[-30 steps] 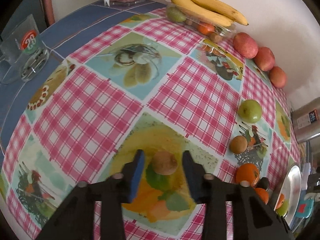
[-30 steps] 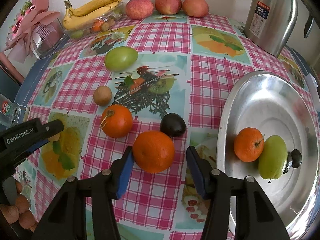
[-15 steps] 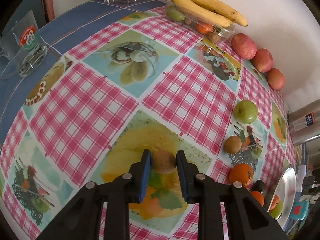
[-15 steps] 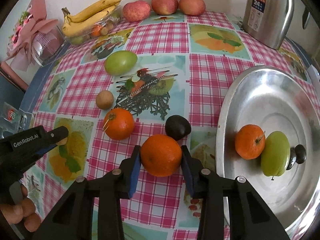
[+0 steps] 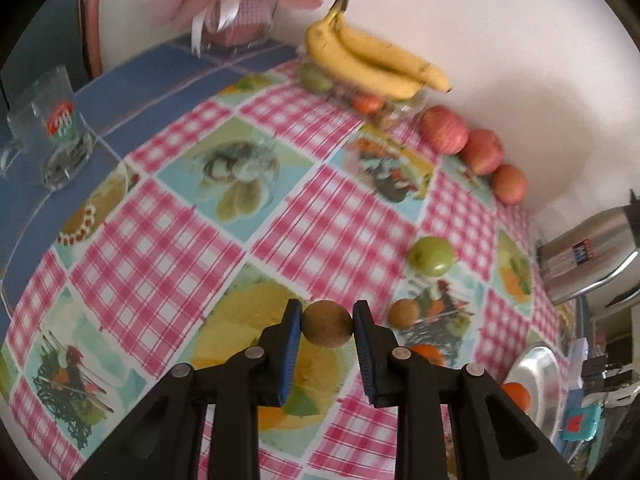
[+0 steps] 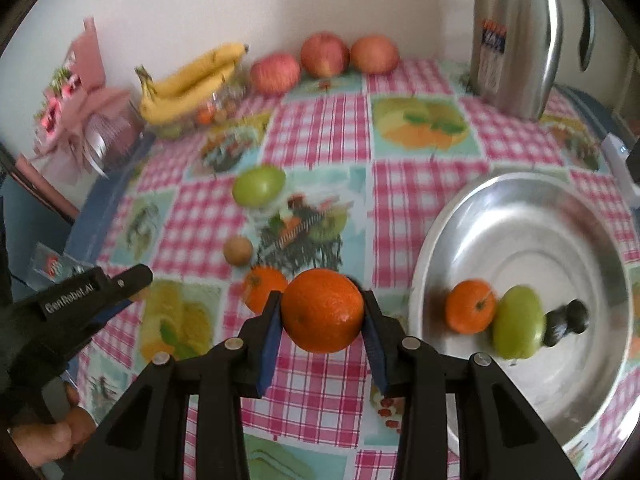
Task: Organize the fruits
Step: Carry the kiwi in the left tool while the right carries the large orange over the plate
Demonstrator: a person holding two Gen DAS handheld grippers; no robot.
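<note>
A plain off-white wall (image 6: 280,4) closes the far side of the table (image 5: 168,248), lit evenly and softly – a faint shadow lies along its foot. The table wears a pink-checked cloth with fruit pictures; one end shows a blue cloth (image 5: 132,92) (ruled with thin pale lines). Beyond that end a dark pink chair back (image 5: 90,36) curves up against the wall.

apples (image 6: 325,55): 3 | oranges (image 6: 322,310): 3 | bananas (image 6: 188,80): 2 | kettle (image 6: 516,36): 1
</note>
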